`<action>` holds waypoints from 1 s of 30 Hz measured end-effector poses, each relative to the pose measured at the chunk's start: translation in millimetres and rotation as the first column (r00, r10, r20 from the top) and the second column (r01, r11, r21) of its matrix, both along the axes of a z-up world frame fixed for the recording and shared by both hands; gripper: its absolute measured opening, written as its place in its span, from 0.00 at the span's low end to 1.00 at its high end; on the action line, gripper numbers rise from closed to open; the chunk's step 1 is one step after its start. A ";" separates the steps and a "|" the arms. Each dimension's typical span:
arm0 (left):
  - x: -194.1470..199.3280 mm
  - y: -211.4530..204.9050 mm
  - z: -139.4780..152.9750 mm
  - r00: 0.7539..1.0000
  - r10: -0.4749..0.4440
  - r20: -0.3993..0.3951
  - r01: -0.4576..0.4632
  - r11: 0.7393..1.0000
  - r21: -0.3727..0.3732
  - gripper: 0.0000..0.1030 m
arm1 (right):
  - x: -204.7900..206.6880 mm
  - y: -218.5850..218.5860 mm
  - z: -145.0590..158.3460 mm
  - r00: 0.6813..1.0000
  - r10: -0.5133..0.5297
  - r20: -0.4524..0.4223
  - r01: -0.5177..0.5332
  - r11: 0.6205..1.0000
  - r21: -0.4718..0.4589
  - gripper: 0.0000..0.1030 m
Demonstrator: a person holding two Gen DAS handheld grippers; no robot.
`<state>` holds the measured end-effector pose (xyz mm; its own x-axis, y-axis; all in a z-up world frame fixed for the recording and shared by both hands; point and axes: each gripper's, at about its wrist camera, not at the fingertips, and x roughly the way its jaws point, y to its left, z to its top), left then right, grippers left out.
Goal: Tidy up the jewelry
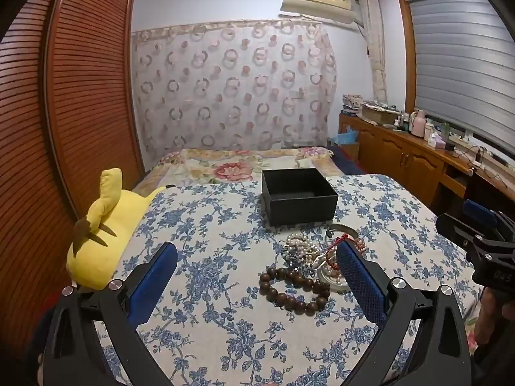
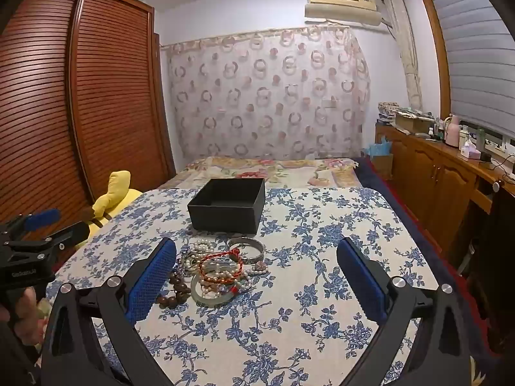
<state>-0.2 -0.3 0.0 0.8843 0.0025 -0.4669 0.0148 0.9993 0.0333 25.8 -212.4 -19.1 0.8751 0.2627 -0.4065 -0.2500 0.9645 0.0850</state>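
A pile of jewelry (image 1: 317, 257) lies on the blue-flowered tablecloth (image 1: 209, 289), just in front of an open, empty black box (image 1: 297, 194). The pile holds a brown wooden bead bracelet (image 1: 291, 289), pearl strands (image 2: 206, 246), a red cord bracelet (image 2: 222, 265), a pale jade bangle (image 2: 209, 297) and a silver bangle (image 2: 249, 247). My left gripper (image 1: 257, 278) is open and empty, above the table with the pile between its fingers. My right gripper (image 2: 257, 276) is open and empty, the pile near its left finger. The box also shows in the right wrist view (image 2: 228, 204).
A yellow plush toy (image 1: 103, 225) lies at the table's left edge. A flowered bed (image 1: 244, 164) is behind the table. A slatted wooden wardrobe (image 1: 64, 96) stands at the left, a wooden cabinet (image 1: 402, 154) with bottles at the right.
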 end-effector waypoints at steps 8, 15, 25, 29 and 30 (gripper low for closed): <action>-0.2 0.6 0.3 1.000 0.000 0.003 0.000 1.000 -0.007 0.93 | -0.9 0.5 0.3 1.000 0.000 0.005 0.000 1.000 -0.001 0.98; 0.9 -0.7 -0.3 1.000 0.000 0.000 0.000 1.000 -0.007 0.93 | -1.3 1.6 0.7 1.000 0.001 0.005 -0.001 1.000 -0.001 0.98; 5.9 -5.1 -0.2 1.000 0.001 -0.007 -0.001 1.000 -0.009 0.93 | -1.8 1.9 1.3 1.000 0.000 0.005 0.000 1.000 0.000 0.98; 0.2 0.2 0.1 1.000 0.000 0.000 0.000 1.000 -0.010 0.93 | -1.8 2.1 1.2 1.000 0.000 0.004 0.000 1.000 0.000 0.98; 0.2 0.0 0.1 1.000 -0.001 0.000 0.001 1.000 -0.010 0.93 | -1.9 2.1 1.2 1.000 0.000 0.005 0.000 1.000 0.000 0.98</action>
<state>0.0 -0.3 0.2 0.8841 -0.0028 -0.4672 0.0154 0.9996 0.0231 23.9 -210.2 -17.9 0.8769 0.2629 -0.4024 -0.2507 0.9644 0.0837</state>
